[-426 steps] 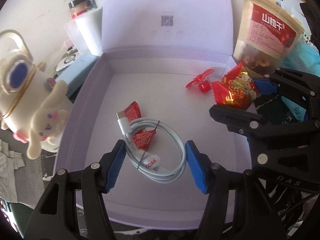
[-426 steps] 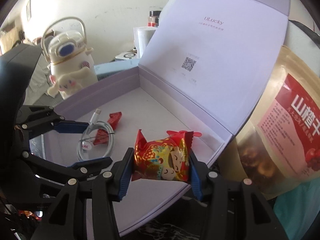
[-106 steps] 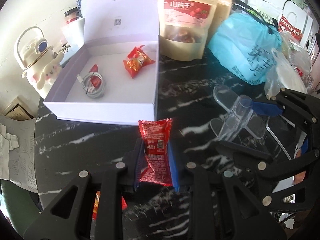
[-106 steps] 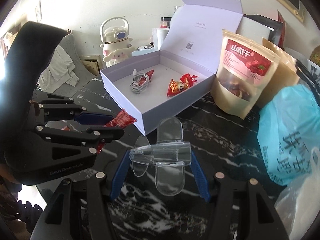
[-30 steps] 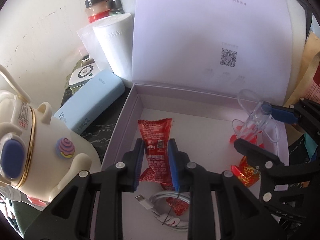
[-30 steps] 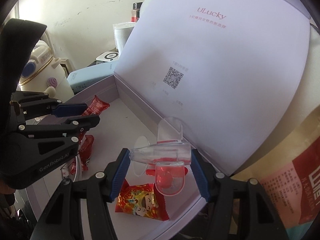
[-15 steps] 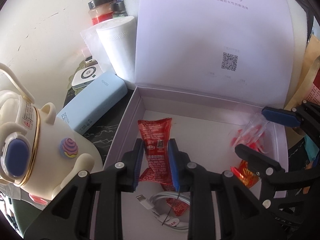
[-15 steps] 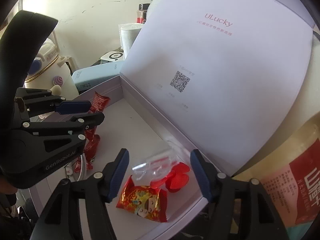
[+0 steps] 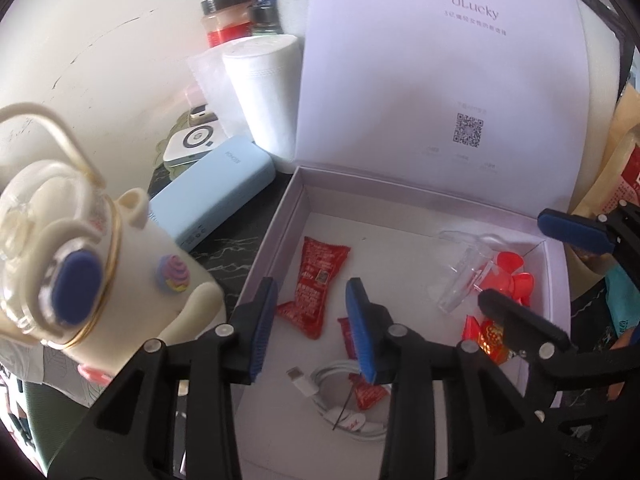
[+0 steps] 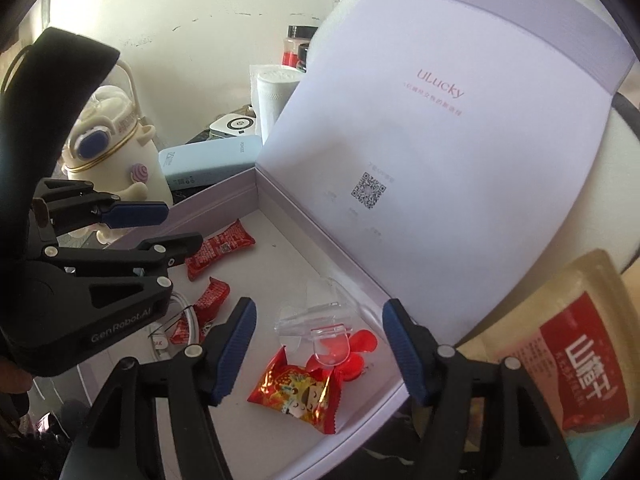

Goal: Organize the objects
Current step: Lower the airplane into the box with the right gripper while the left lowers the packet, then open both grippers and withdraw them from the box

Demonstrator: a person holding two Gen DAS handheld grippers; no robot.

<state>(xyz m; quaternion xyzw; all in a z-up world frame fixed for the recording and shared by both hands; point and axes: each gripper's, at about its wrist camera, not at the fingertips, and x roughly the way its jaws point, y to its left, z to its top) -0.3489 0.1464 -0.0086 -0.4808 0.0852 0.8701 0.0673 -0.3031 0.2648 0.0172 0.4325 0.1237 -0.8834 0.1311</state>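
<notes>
The open lilac box point(image 9: 276, 232) point(image 10: 224, 200) has its lid up at the back. Inside lie a red sachet point(image 9: 318, 284) point(image 10: 220, 248), a clear plastic clip point(image 9: 464, 276) point(image 10: 316, 322), a red toy fan point(image 9: 510, 276), a red-gold candy point(image 10: 298, 394), a smaller red sachet point(image 10: 210, 298) and a white cable point(image 9: 340, 396). My left gripper point(image 9: 312, 326) is open just above the red sachet. My right gripper point(image 10: 316, 344) is open over the clear clip.
A cream cartoon bottle point(image 9: 80, 264) stands left of the box, with a light blue power bank point(image 9: 212, 196), a white roll point(image 9: 264, 96) and jars point(image 9: 224, 20) behind. A snack pouch point(image 10: 576, 356) stands at the right.
My left gripper opened and dropped the red sachet into the box. My right gripper, open since half a second ago, has left the clear clip lying on the box floor by the red fan.
</notes>
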